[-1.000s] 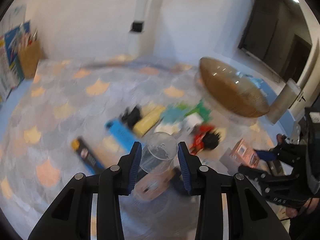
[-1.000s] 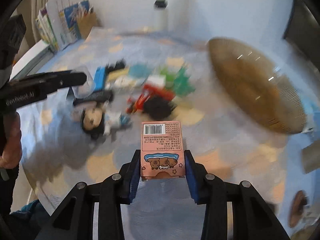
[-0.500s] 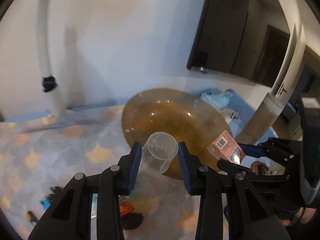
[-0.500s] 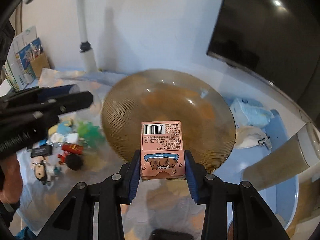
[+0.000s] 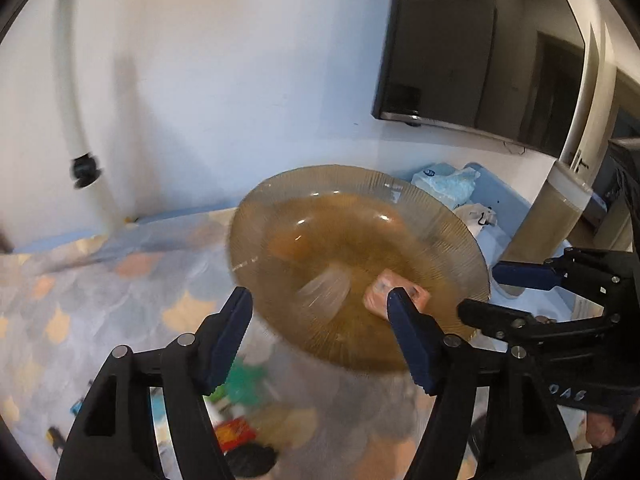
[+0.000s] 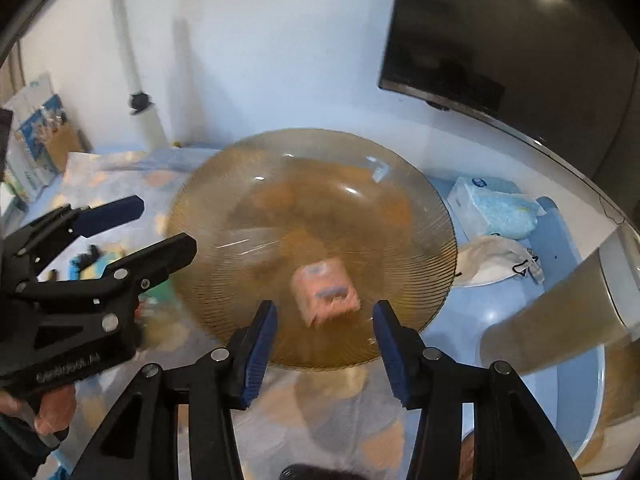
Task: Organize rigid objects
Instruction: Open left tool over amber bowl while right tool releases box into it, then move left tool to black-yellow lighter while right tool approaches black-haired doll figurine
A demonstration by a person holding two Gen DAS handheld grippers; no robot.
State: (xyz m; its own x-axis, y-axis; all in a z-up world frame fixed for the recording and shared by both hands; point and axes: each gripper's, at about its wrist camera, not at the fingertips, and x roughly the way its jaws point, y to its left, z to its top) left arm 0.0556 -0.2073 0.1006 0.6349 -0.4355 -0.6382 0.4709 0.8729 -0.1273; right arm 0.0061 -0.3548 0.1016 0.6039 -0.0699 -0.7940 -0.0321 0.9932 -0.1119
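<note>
A large amber ribbed glass bowl sits on the patterned cloth. My left gripper is open just in front of it, and a blurred clear plastic cup lies free inside the bowl. My right gripper is open too, and a blurred pink box is loose in the bowl just beyond its fingers. Each gripper shows in the other's view, the right one and the left one.
Several small toys and boxes lie on the cloth at the lower left. A tissue pack and a crumpled bag sit on a blue tray to the right. A wall TV hangs behind.
Both grippers have opened over the bowl. The clear cup has left my left gripper and the pink box has left my right gripper; both are now blurred inside the bowl.
</note>
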